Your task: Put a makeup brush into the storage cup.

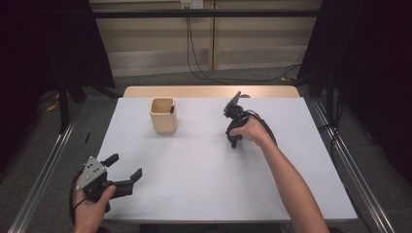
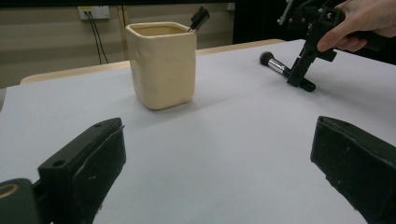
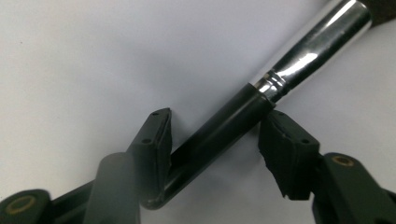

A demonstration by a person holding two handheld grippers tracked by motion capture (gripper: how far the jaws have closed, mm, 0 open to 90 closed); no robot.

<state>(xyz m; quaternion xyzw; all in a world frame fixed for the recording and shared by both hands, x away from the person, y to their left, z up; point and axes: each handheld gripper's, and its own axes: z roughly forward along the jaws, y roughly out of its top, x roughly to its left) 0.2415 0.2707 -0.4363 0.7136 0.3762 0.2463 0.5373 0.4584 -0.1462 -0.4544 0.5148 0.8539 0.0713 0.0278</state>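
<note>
White table [image 1: 204, 179] spreads under us, with a cream cup [image 1: 163, 115] toward the back and a brush [image 2: 279, 69] lying flat to its right. We have our right gripper [image 3: 215, 135] lowered over the brush's black handle, jaws part-open either side and not yet clamped, while our left gripper [image 1: 127, 171] waits wide open and empty near the front edge. We judge this the grasp step: next we close, lift, and carry the brush to the cup.

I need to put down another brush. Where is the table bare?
Bare: the wide stretch between the cup, the left hand-held gripper and the table's near edge. Crowded: the far right, where the right hand-held gripper straddles the brush.
</note>
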